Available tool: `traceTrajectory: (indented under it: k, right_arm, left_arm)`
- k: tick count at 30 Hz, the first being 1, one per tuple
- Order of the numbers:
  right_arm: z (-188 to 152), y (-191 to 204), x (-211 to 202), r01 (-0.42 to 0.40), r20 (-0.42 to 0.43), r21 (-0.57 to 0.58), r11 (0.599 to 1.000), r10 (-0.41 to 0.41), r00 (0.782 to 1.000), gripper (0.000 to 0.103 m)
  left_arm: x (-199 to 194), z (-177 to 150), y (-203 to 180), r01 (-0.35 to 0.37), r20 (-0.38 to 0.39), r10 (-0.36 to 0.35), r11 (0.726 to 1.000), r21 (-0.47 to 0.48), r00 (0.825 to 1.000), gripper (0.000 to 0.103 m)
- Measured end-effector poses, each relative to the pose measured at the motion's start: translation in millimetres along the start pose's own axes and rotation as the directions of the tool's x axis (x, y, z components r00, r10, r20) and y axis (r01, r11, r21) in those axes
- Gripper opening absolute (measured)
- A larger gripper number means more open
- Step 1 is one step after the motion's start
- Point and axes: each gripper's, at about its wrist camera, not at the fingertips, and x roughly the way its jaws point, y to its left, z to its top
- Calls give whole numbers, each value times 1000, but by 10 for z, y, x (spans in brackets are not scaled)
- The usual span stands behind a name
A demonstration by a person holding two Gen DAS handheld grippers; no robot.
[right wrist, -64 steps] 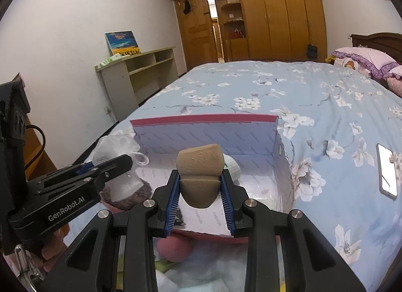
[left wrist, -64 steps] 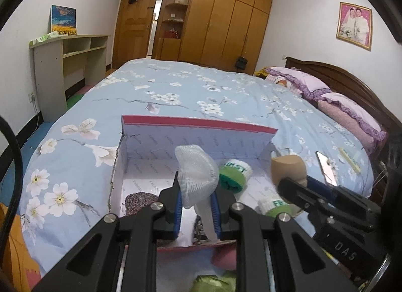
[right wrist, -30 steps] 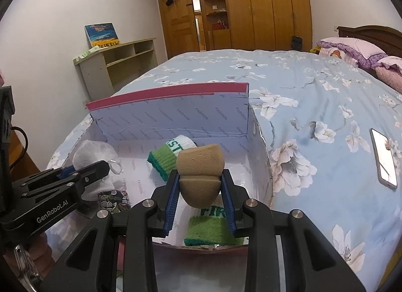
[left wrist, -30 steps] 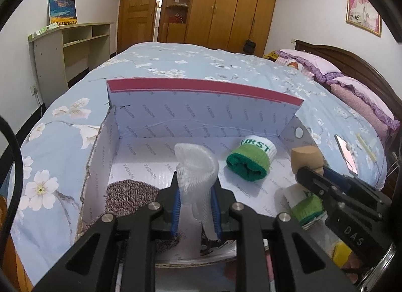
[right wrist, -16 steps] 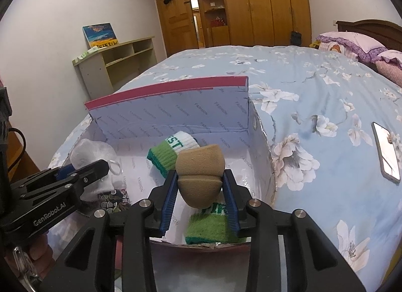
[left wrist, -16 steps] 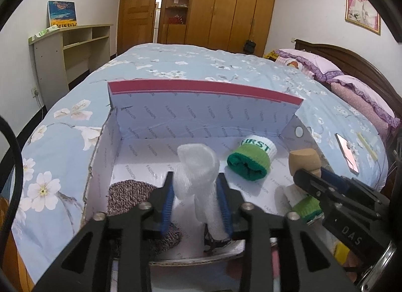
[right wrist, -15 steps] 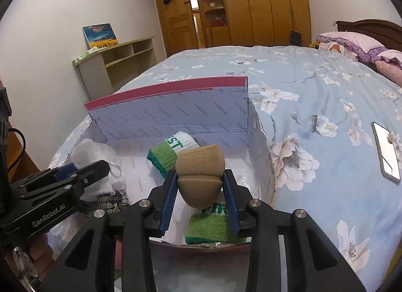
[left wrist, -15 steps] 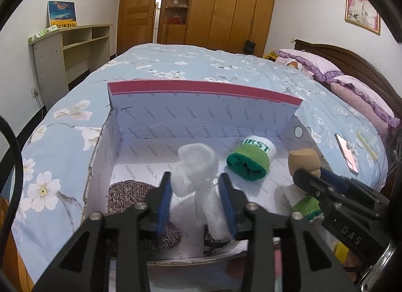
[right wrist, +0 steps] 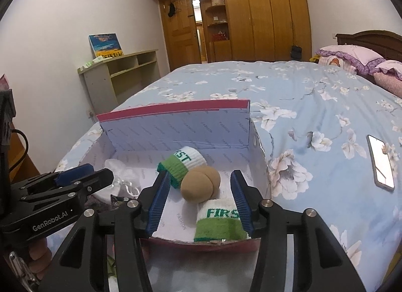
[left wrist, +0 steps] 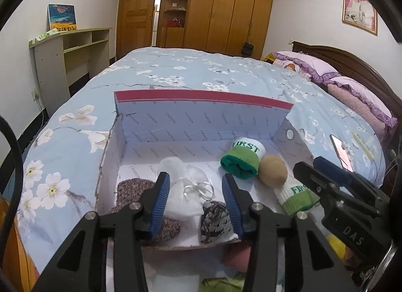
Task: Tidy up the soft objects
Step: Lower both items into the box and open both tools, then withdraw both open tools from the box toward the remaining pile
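An open cardboard box with a red rim lies on the bed. My left gripper is open above the box's near left; a white mesh pouch lies free between its fingers. My right gripper is open over the near right; a tan sponge lies in the box between its fingers. Two rolled green-and-white socks flank the sponge. A brown knitted item and a dark patterned roll lie in the box's near left.
A phone lies on the floral bedspread right of the box. Pink and green soft items sit just in front of the box. Pillows and a headboard are at the far right; a shelf unit stands left of the bed.
Both grippers have opened. The white pouch dropped from the left gripper into the box, and the tan sponge dropped from the right gripper between the two socks.
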Motion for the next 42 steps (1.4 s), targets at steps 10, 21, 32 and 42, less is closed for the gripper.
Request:
traceTrajectory:
  k: [10,21,32,42]
  right_arm:
    - [6,26,-291,-22,9,36,999,22,1000,51]
    - [-101,100,-539,-52,1,21,998,52,999,51]
    - [-199,104,-703,-70,-14,5,998,70,997,51]
    - [-370,166,-572,-124,-85,7,992,124,989,51]
  left_arm:
    - [-318,-110,80,20,-3,-20,999,-25,1000,46]
    - [-669,-282,110,64,-37,-66,997,-46,997,46]
    - [-707,-549,174,62,-121,-69,996,-63,990,46]
    - [-735,-786,308,60,-183,-69,997,-52,981,46]
